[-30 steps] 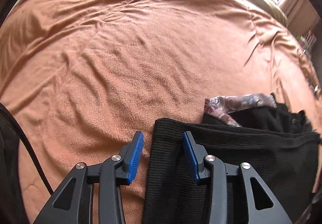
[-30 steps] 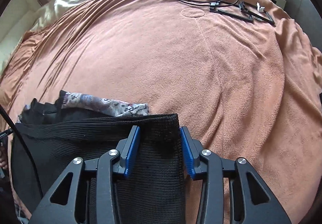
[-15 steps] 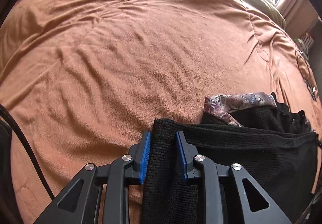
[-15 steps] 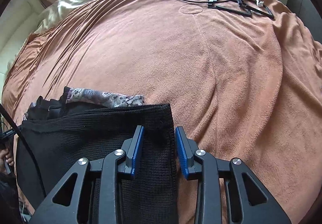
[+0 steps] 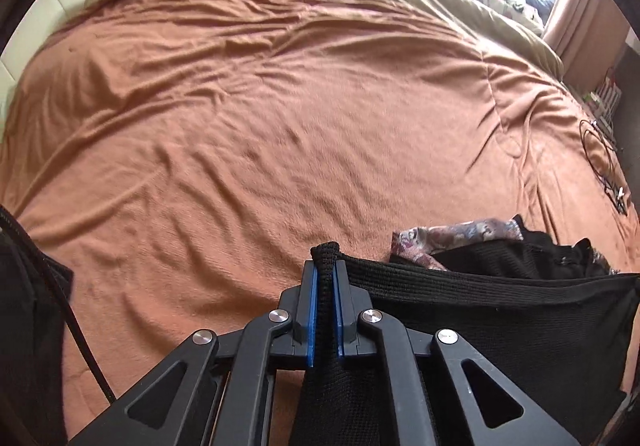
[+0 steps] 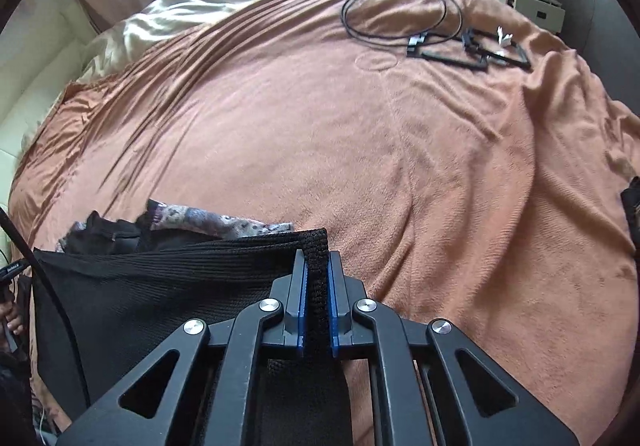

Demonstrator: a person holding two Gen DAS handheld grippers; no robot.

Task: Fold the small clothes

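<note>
Both grippers clamped on the black knit garment (image 5: 500, 322), one at each top corner.

Left gripper (image 5: 325, 278), left wrist view: jaws have just been closing and now pinch the garment's left corner. A nub of ribbed black knit pokes out above the blue pads (image 5: 313, 310), lower centre of frame. The ribbed hem runs taut from there to the right edge of frame. The rest of the cloth hangs below, filling the lower right.

Right gripper (image 6: 317, 270), right wrist view: jaws have just been closing too, blue pads (image 6: 331, 306) pressed onto the garment's (image 6: 160, 298) right corner, lower centre. The hem stretches left from the grip toward the lower-left edge, and a strip of knit drops straight down between the fingers.

Behind the hem lies a patterned cloth (image 5: 456, 236) in mauve and grey print, with crumpled dark fabric beside it. In the left wrist view it sits right of centre. In the right wrist view it (image 6: 216, 219) sits left of centre. It looks to be touching the black knit, but I can't tell whether it is a separate item.

All of this is on an orange-brown blanket (image 5: 260, 133) covering a bed. A beige duvet (image 6: 248, 1) is bunched along the far edge, top of frame. A coiled black cable (image 6: 400, 13) and black frame pieces (image 6: 472, 55) lie upper right in the right wrist view, well apart from the garment. A curtain (image 5: 580, 25) is at the upper right of the left view.
</note>
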